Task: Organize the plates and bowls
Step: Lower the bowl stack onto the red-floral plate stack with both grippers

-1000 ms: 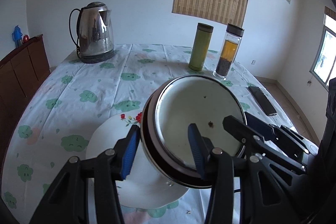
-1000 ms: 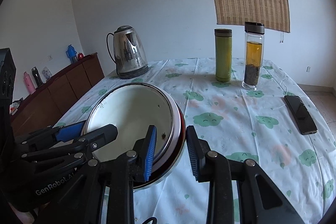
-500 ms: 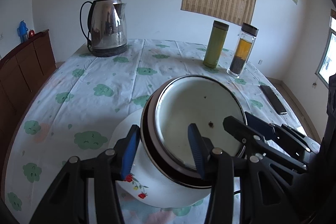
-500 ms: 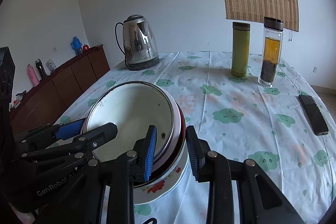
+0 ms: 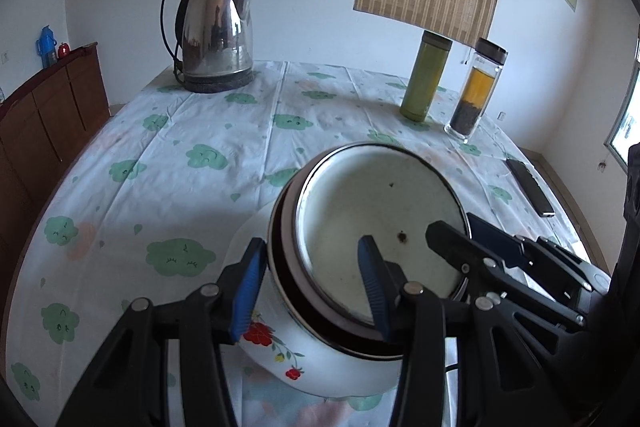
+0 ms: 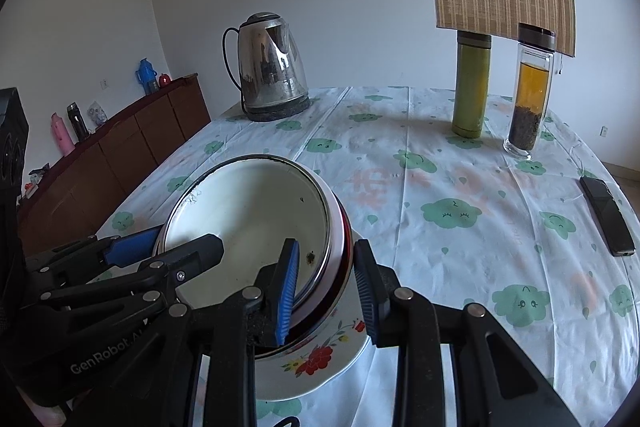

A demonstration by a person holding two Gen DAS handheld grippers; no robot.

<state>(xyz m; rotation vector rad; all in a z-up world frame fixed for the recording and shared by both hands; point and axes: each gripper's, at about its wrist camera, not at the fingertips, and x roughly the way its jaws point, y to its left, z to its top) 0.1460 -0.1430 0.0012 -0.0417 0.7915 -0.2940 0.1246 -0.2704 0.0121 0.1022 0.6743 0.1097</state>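
Note:
A white enamel bowl (image 5: pixel 380 223) with a dark red outside and a metal rim is held by both grippers, one on each side of its rim. It hangs close above a white plate (image 5: pixel 316 371) with red flowers, which lies on the tablecloth. My left gripper (image 5: pixel 312 291) is shut on the bowl's left rim. My right gripper (image 6: pixel 326 291) is shut on its right rim. The bowl (image 6: pixel 256 223) and the plate (image 6: pixel 316 359) also show in the right wrist view. Whether the bowl touches the plate is hidden.
A steel kettle (image 5: pixel 214 35) stands at the far left of the table. A green flask (image 5: pixel 426 75) and a glass tea bottle (image 5: pixel 476 89) stand far right. A phone (image 6: pixel 606 215) lies near the right edge. A wooden sideboard (image 6: pixel 112 155) is left of the table.
Both grippers carried the bowl towards me and down over the flowered plate. The plate now lies right under the bowl, and the kettle and bottles look farther off.

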